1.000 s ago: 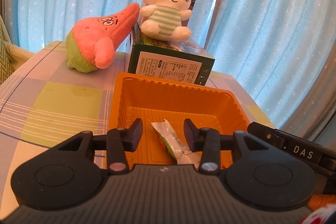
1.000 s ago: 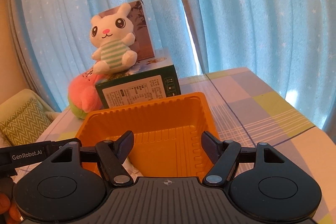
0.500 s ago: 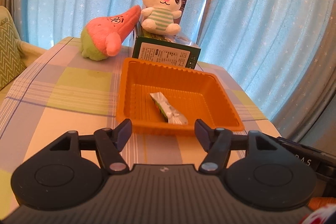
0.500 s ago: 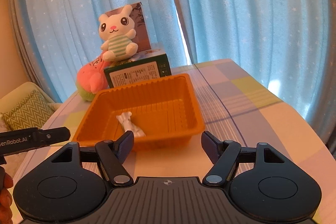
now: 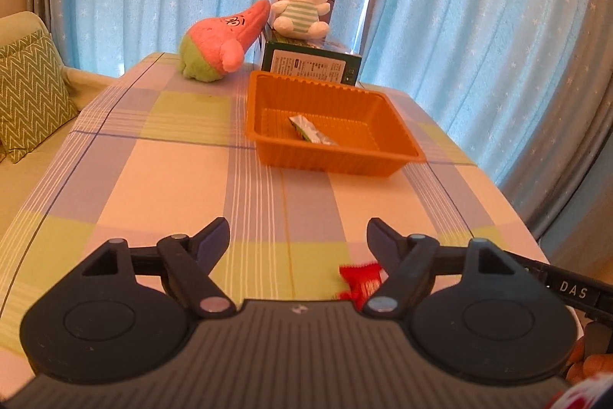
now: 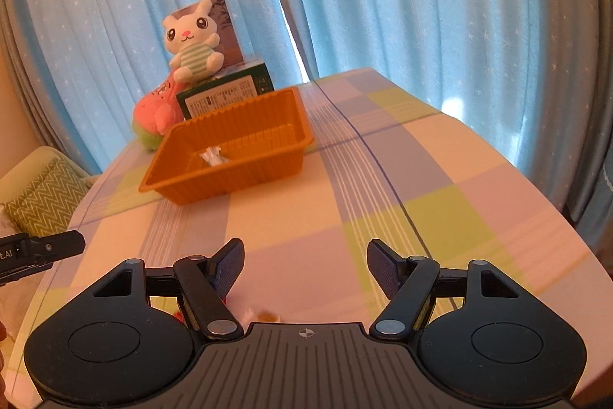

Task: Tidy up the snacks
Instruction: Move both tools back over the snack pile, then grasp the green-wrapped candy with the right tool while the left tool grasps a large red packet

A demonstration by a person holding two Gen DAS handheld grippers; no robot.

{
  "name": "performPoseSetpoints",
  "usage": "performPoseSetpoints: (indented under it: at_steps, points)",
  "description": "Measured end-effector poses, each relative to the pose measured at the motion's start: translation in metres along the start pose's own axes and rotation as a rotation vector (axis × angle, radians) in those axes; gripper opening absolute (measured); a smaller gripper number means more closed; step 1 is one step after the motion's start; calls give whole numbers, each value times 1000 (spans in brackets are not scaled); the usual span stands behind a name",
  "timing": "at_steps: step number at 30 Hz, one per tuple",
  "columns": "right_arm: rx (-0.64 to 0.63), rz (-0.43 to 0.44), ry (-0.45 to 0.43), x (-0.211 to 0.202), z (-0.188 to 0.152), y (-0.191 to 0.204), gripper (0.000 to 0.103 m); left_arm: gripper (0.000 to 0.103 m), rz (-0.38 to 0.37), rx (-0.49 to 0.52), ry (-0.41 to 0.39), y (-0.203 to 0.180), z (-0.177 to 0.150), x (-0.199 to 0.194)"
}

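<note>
We see the green snack packet (image 5: pixel 311 132) in the orange tray (image 5: pixel 390 156), ahead of both wide-open, empty grippers (image 5: pixel 298 232) (image 6: pixel 305 257), long axis diagonal on the checked tablecloth (image 5: pixel 184 179); blue curtains (image 5: pixel 459 6) behind.

Orange tray (image 6: pixel 230 156) holds one white-wrapped snack (image 6: pixel 213 156).

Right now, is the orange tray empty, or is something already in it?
Not empty. The orange tray holds one snack packet, lying flat on its floor; both wrist views show it. Nothing else shows inside.
</note>
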State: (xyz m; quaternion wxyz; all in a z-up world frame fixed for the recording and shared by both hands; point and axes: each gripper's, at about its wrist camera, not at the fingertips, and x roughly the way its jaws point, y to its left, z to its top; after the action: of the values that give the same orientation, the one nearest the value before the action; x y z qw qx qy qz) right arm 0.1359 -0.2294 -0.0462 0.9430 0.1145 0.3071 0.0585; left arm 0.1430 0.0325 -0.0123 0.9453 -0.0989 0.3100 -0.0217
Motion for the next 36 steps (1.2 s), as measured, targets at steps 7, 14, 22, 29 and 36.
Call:
performPoseSetpoints:
  at_steps: [7, 14, 22, 29, 36]
  points:
    - [-32, 18, 39, -23, -33, 6, 71, 80, 12, 11, 30, -3, -32, -31]
    - [-13, 9, 115, -13, -63, 10, 70, 81, 36, 29, 62, -1, -52, -35]
    - [-65, -12, 122, 7, -73, 15, 48, 81, 31, 42, 74, -5, -57, -23]
    - [-71, -11, 130, 25, -76, 18, 41, 80, 19, 54, 95, -7, -62, -12]
    - [-120, -37, 141, 36, -81, 27, 32, 79, 7, 72, 105, -9, -63, -5]
